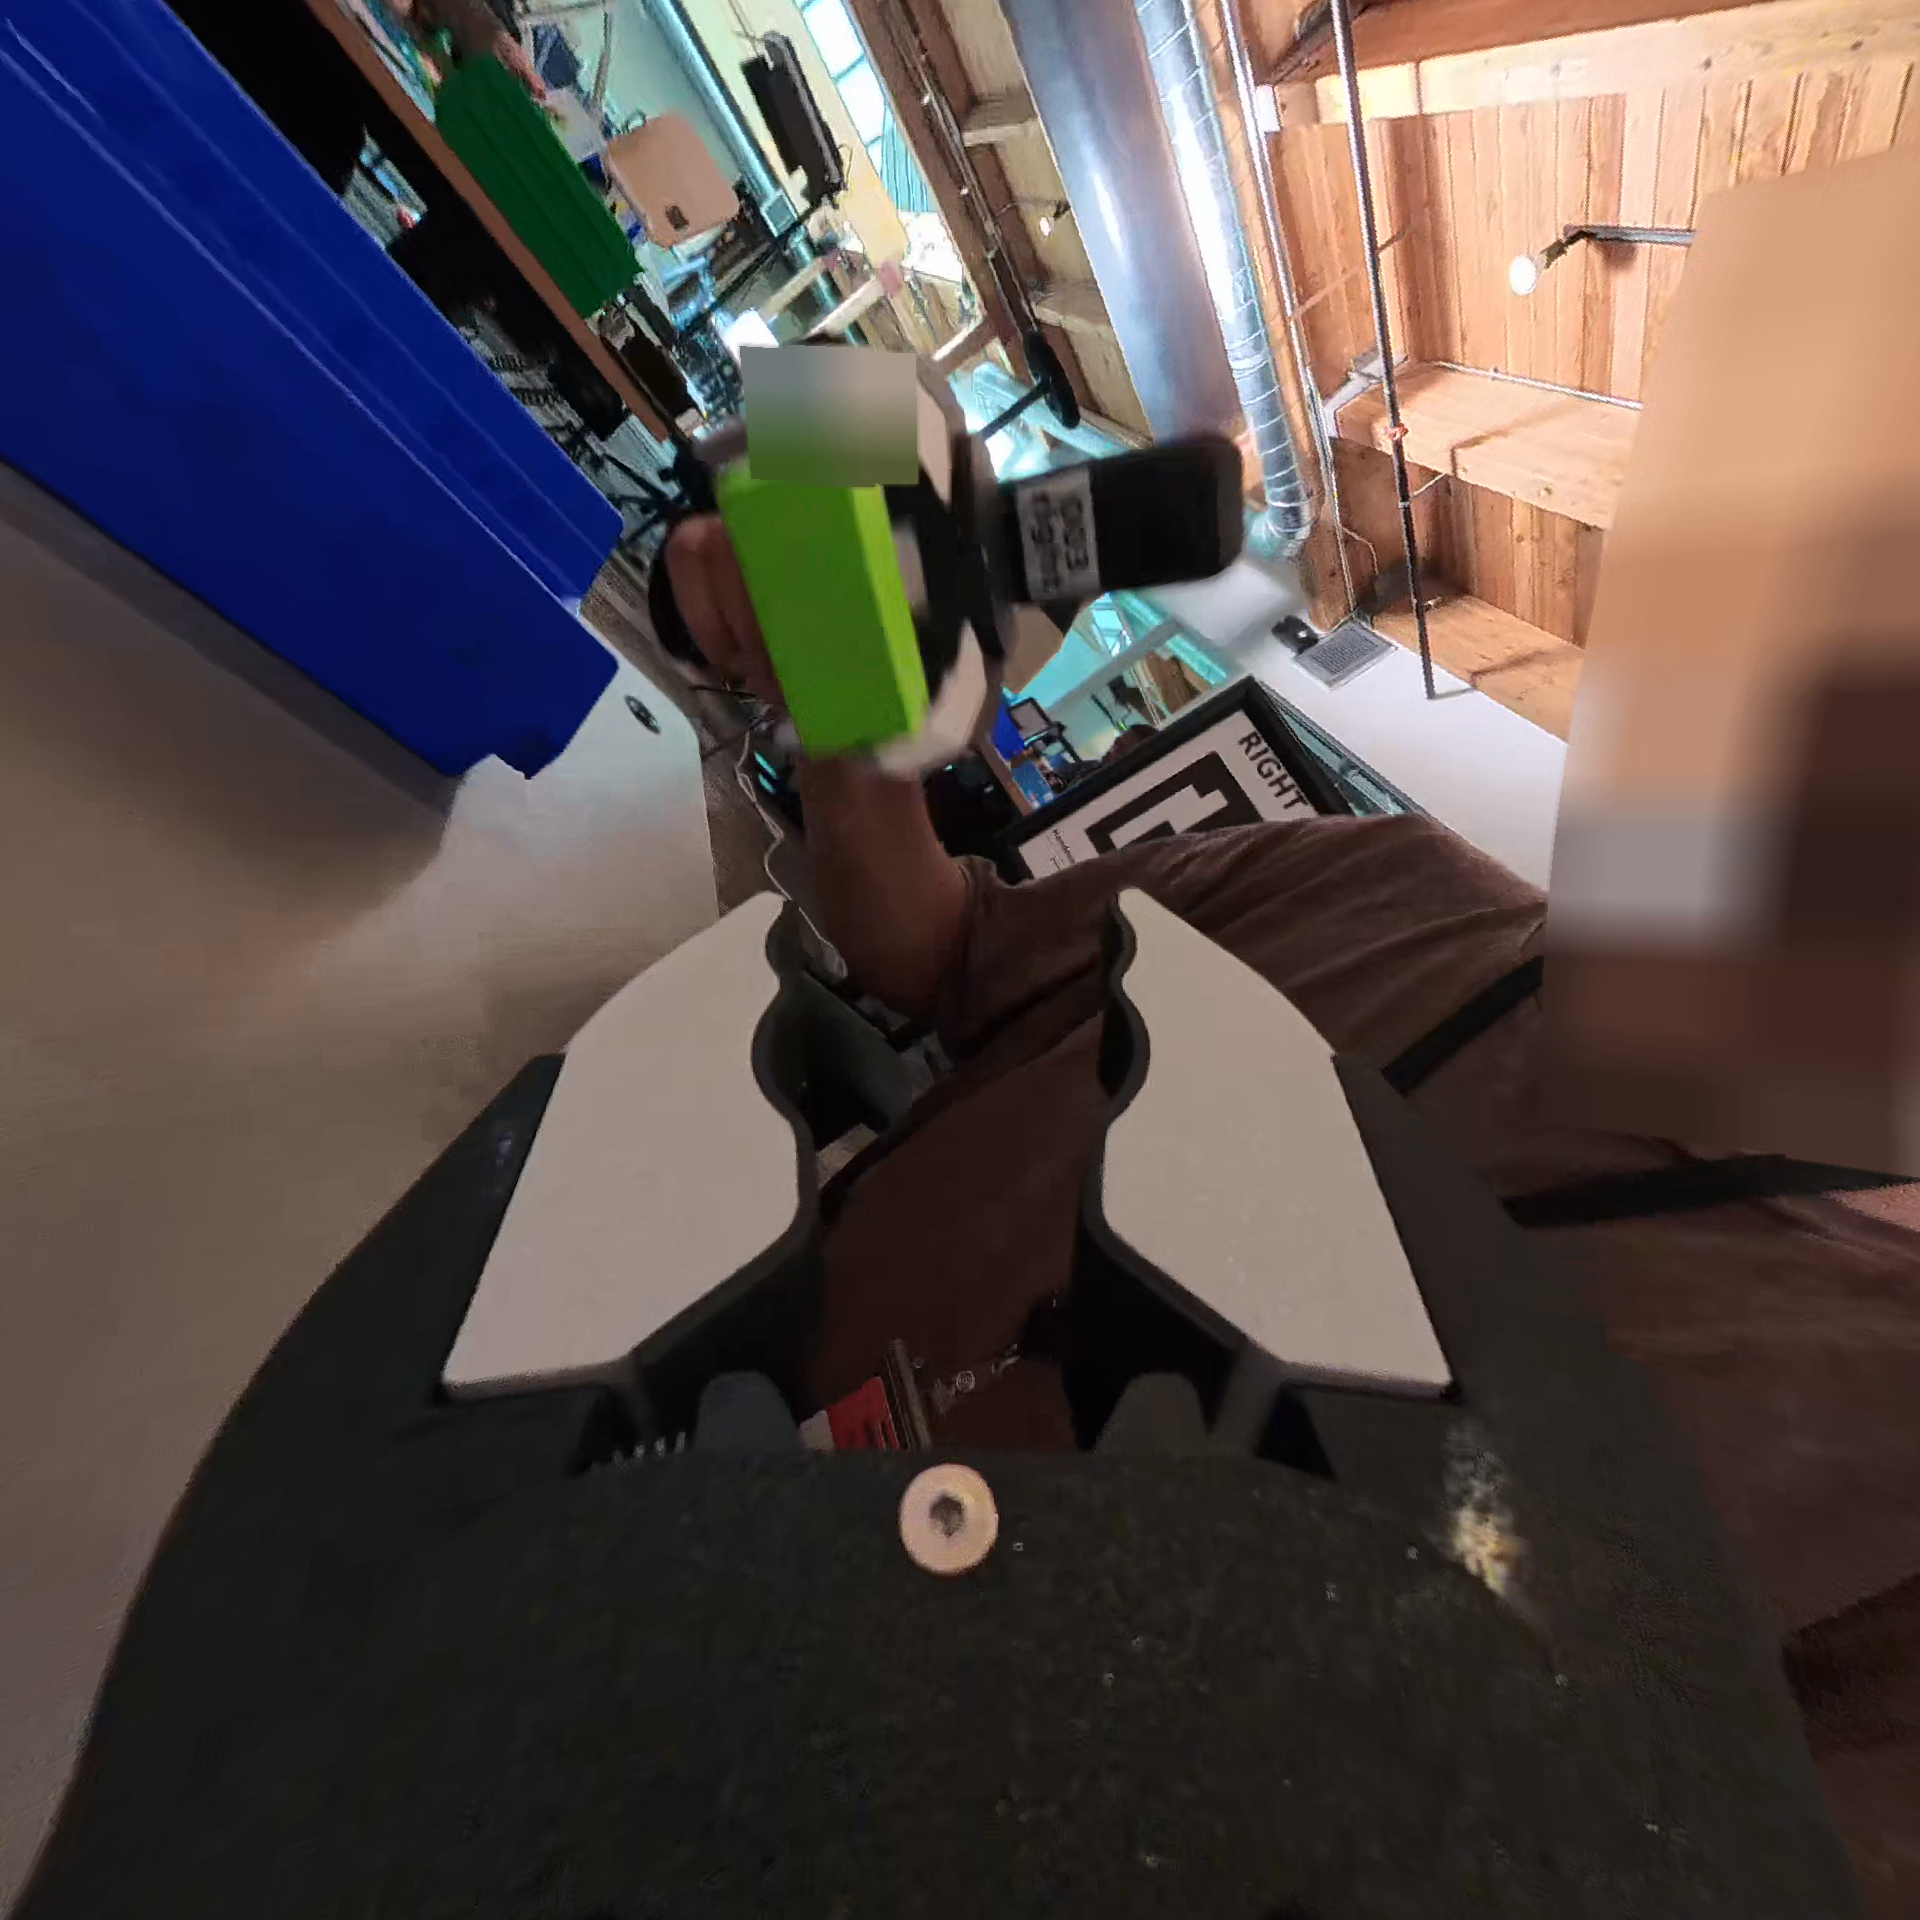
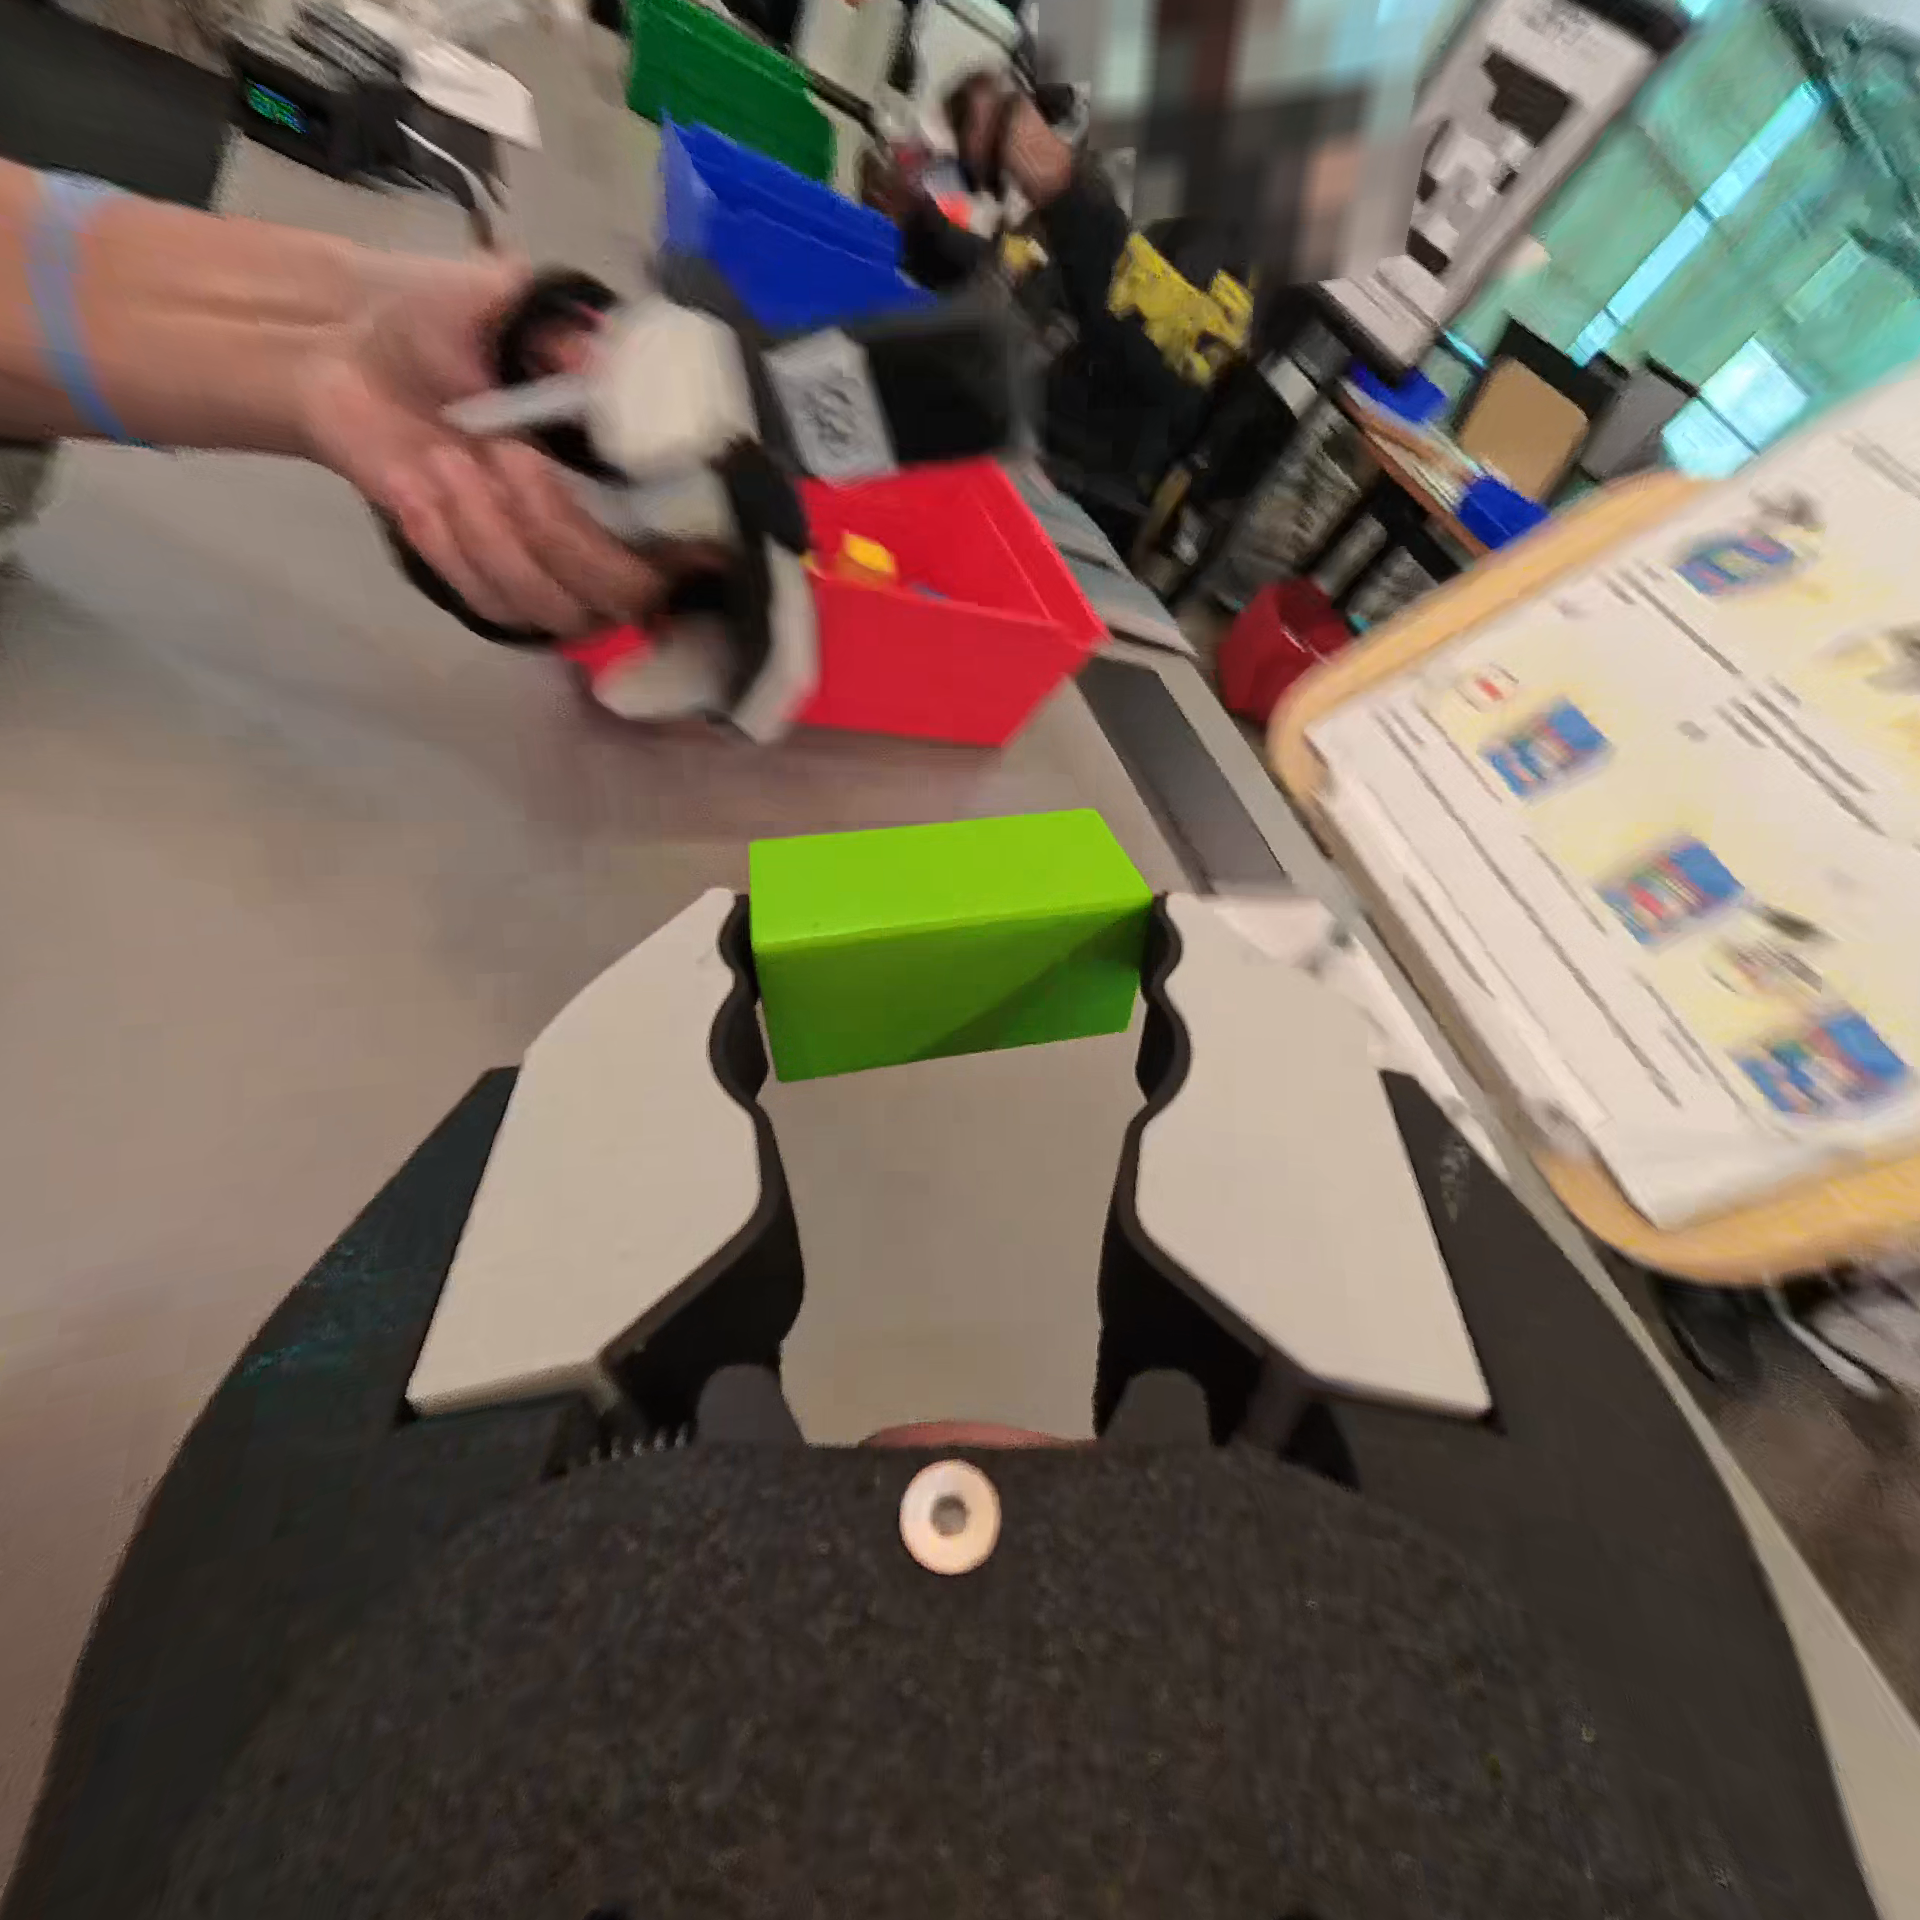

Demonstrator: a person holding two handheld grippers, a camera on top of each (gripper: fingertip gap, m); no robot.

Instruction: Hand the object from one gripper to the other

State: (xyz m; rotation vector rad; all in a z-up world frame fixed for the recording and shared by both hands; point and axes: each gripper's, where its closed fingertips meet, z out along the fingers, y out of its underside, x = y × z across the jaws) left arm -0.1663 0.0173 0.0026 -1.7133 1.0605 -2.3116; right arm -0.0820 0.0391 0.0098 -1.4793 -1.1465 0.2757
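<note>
Closest to the lens, the right gripper (image 2: 948,971) is clamped on a lime-green block (image 2: 940,940), which sits crosswise between the fingertips, one end against each pad, held up above the grey desk (image 2: 260,883). From the left wrist view the same green block (image 1: 826,613) shows well ahead and higher up, gripped by the far right gripper (image 1: 914,623) in a person's hand (image 1: 717,592), standing nearly on end from that angle.

Down at the front of that view, the left gripper (image 1: 948,935) has its fingers spread apart with nothing between them; only a brown sleeve (image 1: 1195,935) shows through the gap. It is well apart from the block. In the right wrist view this left gripper (image 2: 748,665) appears blurred, farther off to the left, carried in the person's other hand (image 2: 468,499) above the desk.

Just behind it on the desk stands a red bin (image 2: 935,644), with a blue bin (image 2: 769,239) and a green bin (image 2: 717,78) farther back. To the right, a wooden board (image 2: 1403,644) carries printed sheets (image 2: 1662,790).
</note>
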